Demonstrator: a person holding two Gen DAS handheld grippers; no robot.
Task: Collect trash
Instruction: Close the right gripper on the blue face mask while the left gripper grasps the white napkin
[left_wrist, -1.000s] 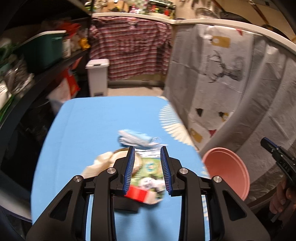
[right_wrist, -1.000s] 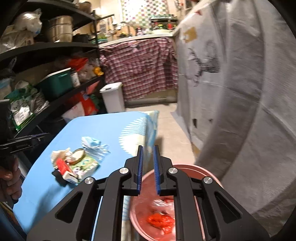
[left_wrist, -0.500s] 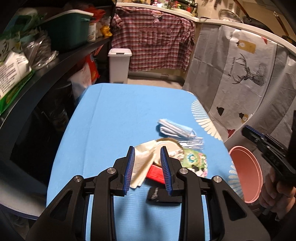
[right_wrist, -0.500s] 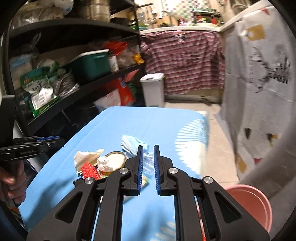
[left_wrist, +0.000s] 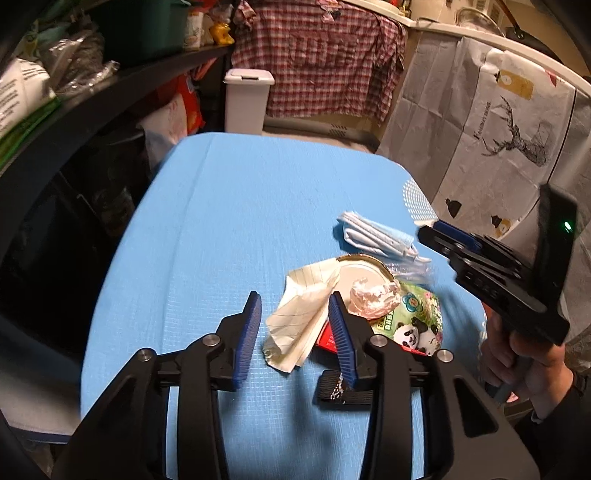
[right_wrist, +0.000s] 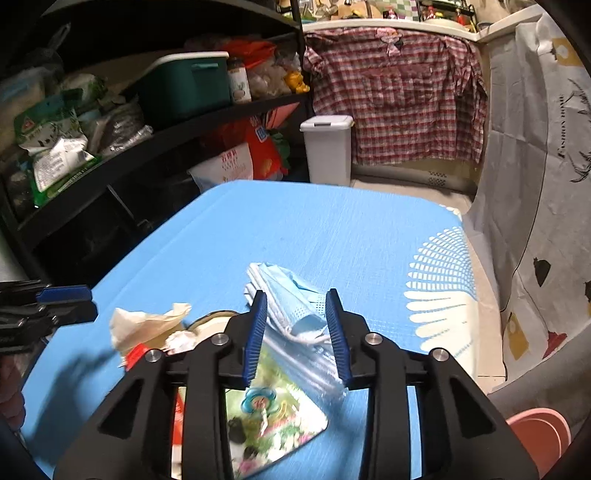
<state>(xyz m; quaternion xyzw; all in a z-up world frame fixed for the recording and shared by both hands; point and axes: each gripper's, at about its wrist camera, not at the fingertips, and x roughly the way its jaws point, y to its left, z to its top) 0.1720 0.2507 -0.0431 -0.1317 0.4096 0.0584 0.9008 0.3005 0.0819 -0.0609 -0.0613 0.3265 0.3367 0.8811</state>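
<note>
A pile of trash lies on the blue table (left_wrist: 229, 236): a blue face mask (left_wrist: 373, 236), crumpled lined paper (left_wrist: 303, 314), a round lid (left_wrist: 360, 271) with a pink-white wad (left_wrist: 373, 297), a panda snack wrapper (left_wrist: 413, 325), a red pack (left_wrist: 327, 338) and a black strip (left_wrist: 341, 391). My left gripper (left_wrist: 295, 336) is open, its jaws either side of the lined paper. My right gripper (right_wrist: 295, 332) is open over the face mask (right_wrist: 291, 295) and the wrapper (right_wrist: 273, 413). It also shows in the left wrist view (left_wrist: 491, 273).
A pink bin (right_wrist: 539, 439) stands off the table's right edge. Black shelves (right_wrist: 110, 155) packed with bags and a green box run along the left. A white lidded bin (right_wrist: 327, 149) and a plaid shirt (right_wrist: 399, 96) are beyond the table. A grey deer-print sheet (left_wrist: 491, 140) hangs at right.
My right gripper swung from over the pink bin to over the trash pile and opened. My left gripper drew back and left, then opened wider around the lined paper.
</note>
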